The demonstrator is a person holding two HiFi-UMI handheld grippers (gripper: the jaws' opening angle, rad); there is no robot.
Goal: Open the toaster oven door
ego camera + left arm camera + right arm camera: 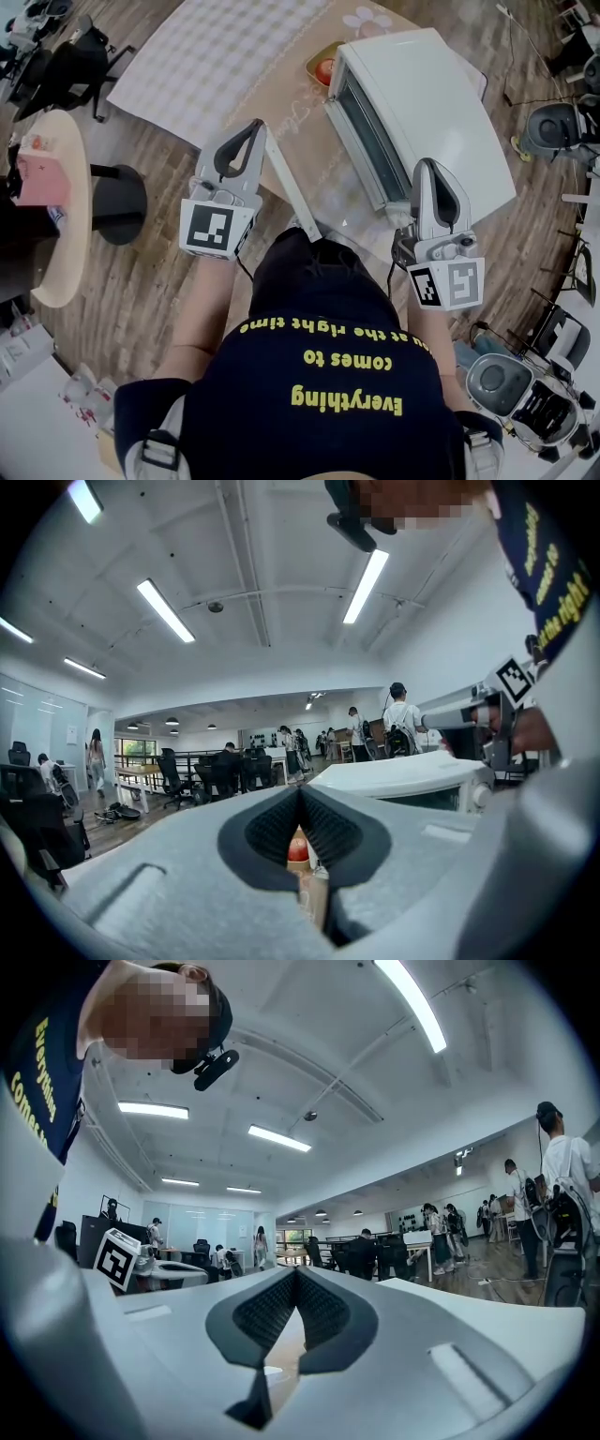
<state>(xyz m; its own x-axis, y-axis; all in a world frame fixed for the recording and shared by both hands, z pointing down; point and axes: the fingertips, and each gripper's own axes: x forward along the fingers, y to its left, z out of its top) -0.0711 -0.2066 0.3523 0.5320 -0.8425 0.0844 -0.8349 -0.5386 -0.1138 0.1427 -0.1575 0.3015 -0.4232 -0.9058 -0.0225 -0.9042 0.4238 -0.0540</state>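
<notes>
A: Where do we find the toaster oven (422, 112)?

B: It sits on the table (309, 141), to our right and a little beyond the grippers. It is a white box, and its long axis runs from far left to near right.

A: And which way does it face?

B: Its glass door (361, 131) faces left and slightly toward us. The door stands upright against the body, so we read it as closed.

A: What do our grippers do?

B: The left gripper (255, 127) hangs left of the oven, apart from it. Its jaws are clenched together on nothing. In the left gripper view (300, 794) we see the oven's white top (403, 775) off to the right.

A: And the right one?

B: The right gripper (424, 167) is close by the oven's near end, at the door side. We cannot tell whether it touches. Its own view (295, 1274) shows the jaws pressed together, with nothing between them.

A: Anything else nearby?

B: A red round thing (325, 67) lies in a small dish (315, 58), just past the oven's far left corner. A checked cloth (216, 47) covers the table farther left.
</notes>
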